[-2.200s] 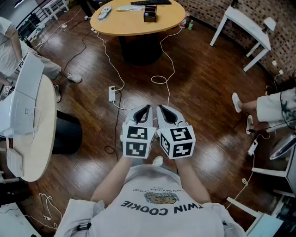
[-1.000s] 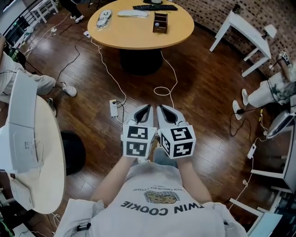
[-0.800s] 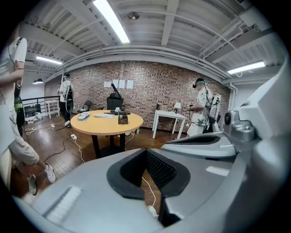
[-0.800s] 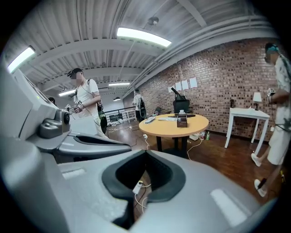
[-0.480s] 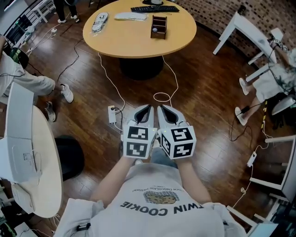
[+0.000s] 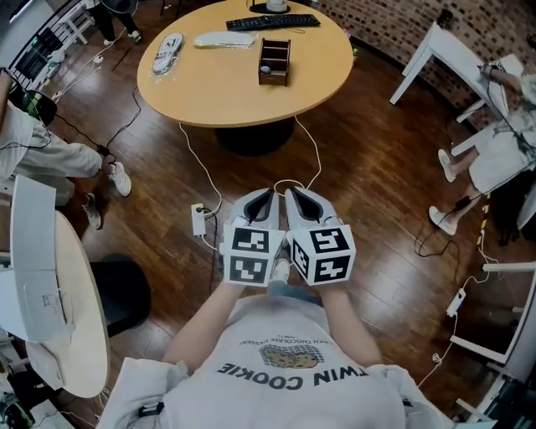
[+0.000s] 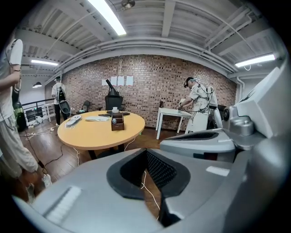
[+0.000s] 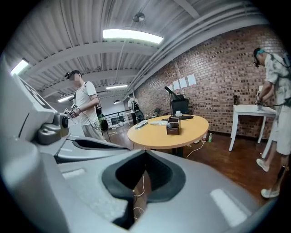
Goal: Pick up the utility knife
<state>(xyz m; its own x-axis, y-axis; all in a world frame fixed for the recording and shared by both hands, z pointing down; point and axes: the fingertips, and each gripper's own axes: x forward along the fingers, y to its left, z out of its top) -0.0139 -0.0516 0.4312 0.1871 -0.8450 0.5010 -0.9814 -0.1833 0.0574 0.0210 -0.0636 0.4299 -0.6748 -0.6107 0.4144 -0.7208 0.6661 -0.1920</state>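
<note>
My left gripper point(image 6: 266, 195) and right gripper point(image 6: 291, 195) are held side by side in front of my chest, both shut with nothing in them. Ahead stands a round wooden table point(image 6: 218, 88). On it are a wooden organiser box point(image 6: 274, 63), a black keyboard point(image 6: 272, 22), a flat white object point(image 6: 224, 38) and a striped grey-white item point(image 6: 167, 52). I cannot pick out the utility knife among them. The left gripper point(image 7: 146, 152) looks toward the table point(image 7: 97, 132) and box point(image 7: 117, 121). The right gripper point(image 8: 145, 154) faces the same table point(image 8: 159, 134).
White cables point(image 6: 201, 159) and a power strip point(image 6: 198, 220) lie on the dark wood floor before the table. A white round table point(image 6: 67, 318) and black stool point(image 6: 117, 293) are at left, with a person point(image 6: 42, 151) beside them. A white desk point(image 6: 448, 50) and another person point(image 6: 502, 142) are at right.
The round table has drawn closer and slid down in the head view as I walk toward it. Both grippers stay together, shut, in the same pose.
</note>
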